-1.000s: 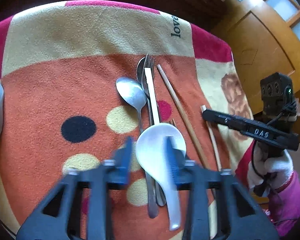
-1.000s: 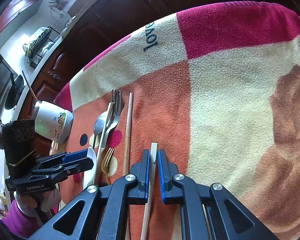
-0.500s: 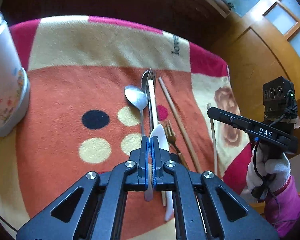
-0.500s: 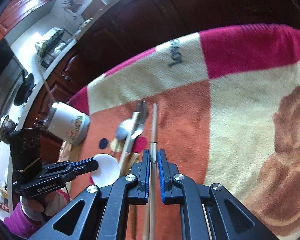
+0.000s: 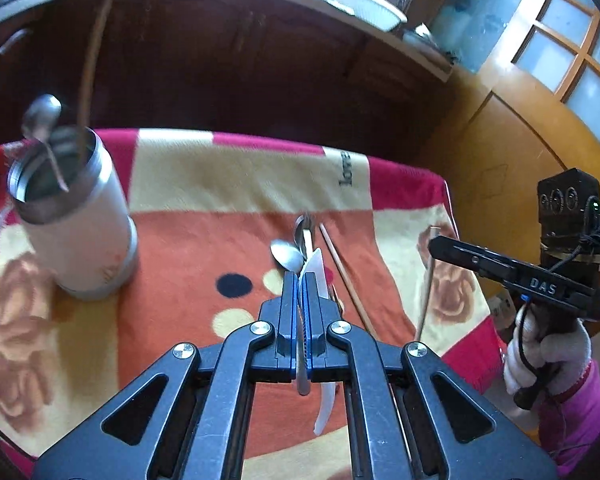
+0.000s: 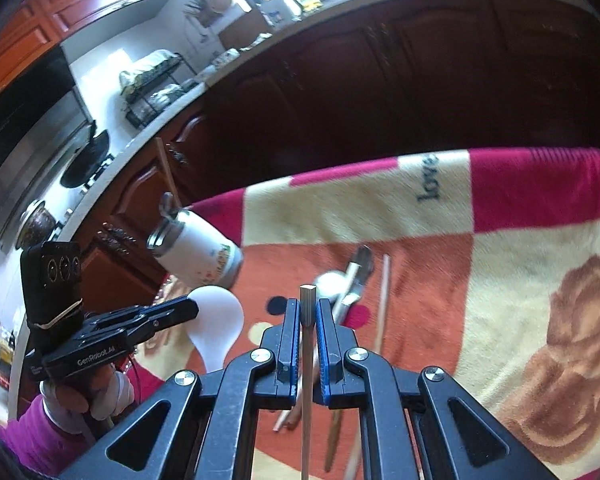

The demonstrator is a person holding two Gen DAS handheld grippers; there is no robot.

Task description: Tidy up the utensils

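White ceramic shows between the pads of our left claw (image 5: 299,292): it is clamped on the soup spoon (image 5: 318,276), held edge-on with its handle hanging below the jaws, clear of the blanket (image 5: 204,236). Our right claw (image 6: 308,320) is closed on a single chopstick (image 6: 307,360), whose long axis runs straight along the fingers, blunt end forward.

The relation that matters is the canister (image 5: 74,224). It stands upright at the far left of the worktop, up and to the left of the left claw, mouth open, with a spoon and a stick already leaning in it. We judge the left hand nearer, so the soup spoon likely goes first, handle down.

A second ago the left jaws stood open around the spoon's bowl on the blanket; they have since closed on it, and both claws have lifted with their loads. The canister, then barely at the frame's edge, is now in full view. On the blanket remain a metal spoon (image 5: 286,254), a fork and another chopstick (image 5: 346,276).
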